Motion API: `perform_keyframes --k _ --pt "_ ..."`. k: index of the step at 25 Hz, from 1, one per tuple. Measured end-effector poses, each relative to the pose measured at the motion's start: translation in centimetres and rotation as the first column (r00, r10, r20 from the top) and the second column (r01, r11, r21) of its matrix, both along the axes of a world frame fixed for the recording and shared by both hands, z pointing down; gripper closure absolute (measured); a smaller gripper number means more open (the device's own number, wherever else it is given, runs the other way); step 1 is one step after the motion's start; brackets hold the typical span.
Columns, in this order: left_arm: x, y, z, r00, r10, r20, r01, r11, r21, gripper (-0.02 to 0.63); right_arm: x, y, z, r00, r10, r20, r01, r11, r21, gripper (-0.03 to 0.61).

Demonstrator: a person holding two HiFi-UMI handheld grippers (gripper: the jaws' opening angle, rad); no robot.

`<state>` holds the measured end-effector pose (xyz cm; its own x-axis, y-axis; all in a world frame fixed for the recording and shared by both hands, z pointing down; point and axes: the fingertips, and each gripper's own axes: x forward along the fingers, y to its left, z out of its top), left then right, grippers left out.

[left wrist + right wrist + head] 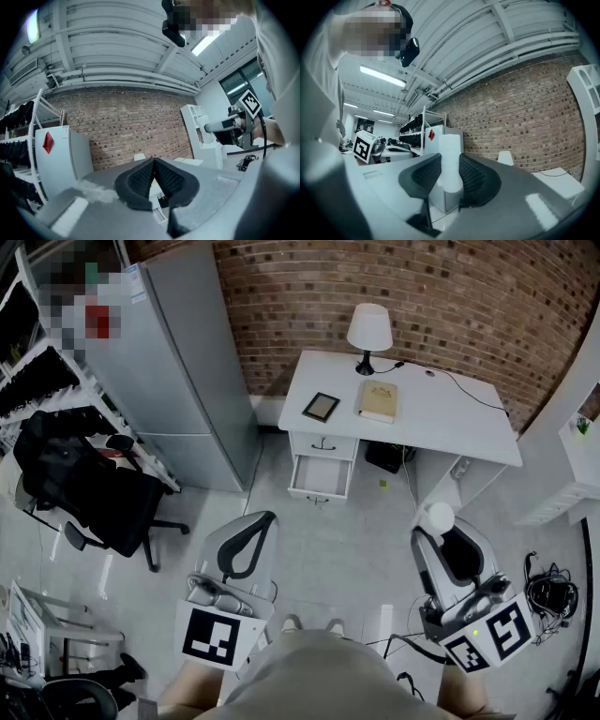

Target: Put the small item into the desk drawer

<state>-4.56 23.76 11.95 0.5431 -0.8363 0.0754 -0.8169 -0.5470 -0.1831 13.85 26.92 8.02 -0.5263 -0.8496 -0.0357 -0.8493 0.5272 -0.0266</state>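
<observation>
1 white cylinder (451,143), partly hidden by the pads (476,176), is clamped in the right gripper (449,160); left gripper (154,162) closed, empty.

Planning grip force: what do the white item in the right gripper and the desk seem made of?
White cylinder: matte, even white, perhaps plastic or foam; no shine. Desk: probably painted or laminated board; flat, uniform white top.

White desk (450,418) against brick wall. On top: lamp (368,334) at back edge; tan book (378,400) just in front of lamp; dark tablet (321,407) left of lamp, near desk front; thin black cable (459,381) right of lamp. Below lamp, drawer (320,476) pulled open. On floor (356,549) left of lamp: fridge (178,371), black office chair (94,488).
</observation>
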Motion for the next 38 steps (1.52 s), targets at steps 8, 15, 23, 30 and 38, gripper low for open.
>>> perform_keyframes --k 8,15,23,30,38 --pt "1.1 -0.9 0.2 1.000 -0.007 0.011 0.007 1.000 -0.002 0.612 1.5 -0.9 0.2 0.999 0.002 0.038 -0.002 1.000 -0.005 0.456" --pt "2.4 -1.2 0.3 1.000 -0.013 0.022 0.013 1.000 -0.007 0.612 3.0 -1.4 0.8 0.998 0.004 0.062 -0.003 1.000 -0.026 0.456" --pt "4.2 -0.6 0.9 0.999 -0.030 0.038 0.031 0.999 -0.018 0.612 5.3 -1.0 2.2 0.996 -0.009 0.089 0.014 0.998 -0.058 0.456" --pt "5.6 0.6 1.4 0.997 -0.051 0.050 0.051 0.999 0.007 0.611 7.0 -0.9 2.9 0.996 -0.019 0.087 0.023 0.999 -0.047 0.456" --pt "5.8 -1.6 2.3 0.998 -0.020 0.053 0.020 1.000 -0.012 0.611 5.9 -2.9 4.2 0.997 -0.030 0.077 0.036 0.996 -0.077 0.456"
